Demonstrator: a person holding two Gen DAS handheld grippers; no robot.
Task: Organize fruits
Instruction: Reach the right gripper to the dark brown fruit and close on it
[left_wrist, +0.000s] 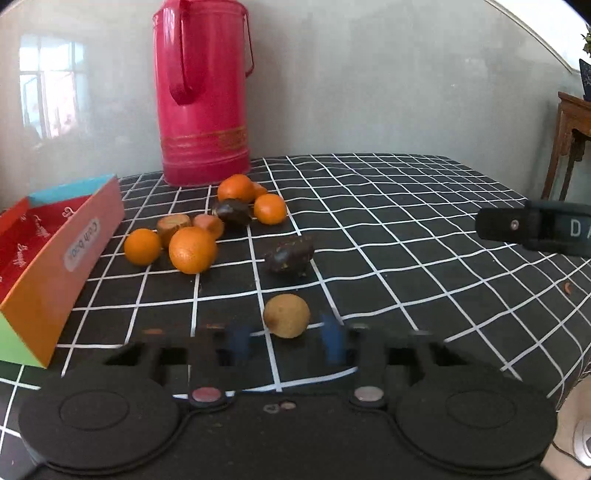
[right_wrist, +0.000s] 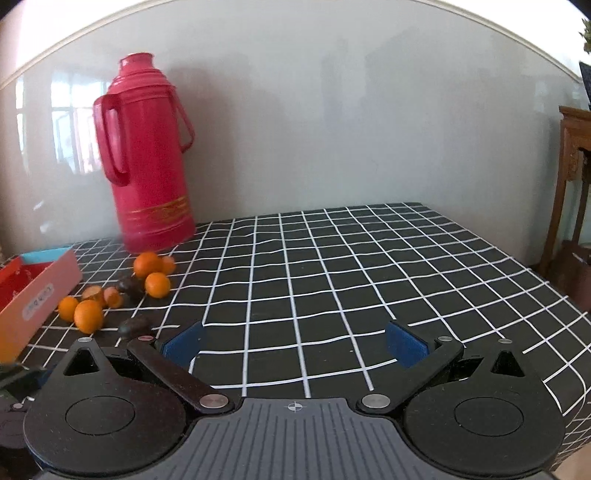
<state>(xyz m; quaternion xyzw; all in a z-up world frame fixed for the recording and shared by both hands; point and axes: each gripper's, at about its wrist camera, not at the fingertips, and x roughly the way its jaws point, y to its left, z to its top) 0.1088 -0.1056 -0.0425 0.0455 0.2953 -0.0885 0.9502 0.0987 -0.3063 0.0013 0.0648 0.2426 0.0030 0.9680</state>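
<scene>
Broadly, the worktop (right_wrist: 332, 280) lay under a black cloth with a white grid and ran back to a pale glossy wall. A tall red thermos flask (left_wrist: 203, 92) stood upright at the rear left, close to the wall. Along the left edge sat an open cardboard box (left_wrist: 62, 254) with orange and pink outer sides, a blue end and a red printed lining; no fruit showed in the part of it that was visible. The left tongs (left_wrist: 286, 341) were low over the cloth, their blue pads blurred and parted. The right tongs (right_wrist: 295, 343) stood wide open over bare cloth, well apart from the fruit, gripping nothing. Between the box and the flask lay a loose cluster of oranges, the largest orange (left_wrist: 192, 250) nearest the box, beside a smaller one, with more just in front of the flask. Two short brownish-orange pieces lay among them, too unclear to name. A dark fruit (left_wrist: 232, 211) lay in the cluster and another dark fruit (left_wrist: 290, 254) lay apart, toward the middle. A small round tan fruit (left_wrist: 286, 315) sat alone on the cloth, just beyond and between the left tongs' fingertips, not gripped.
</scene>
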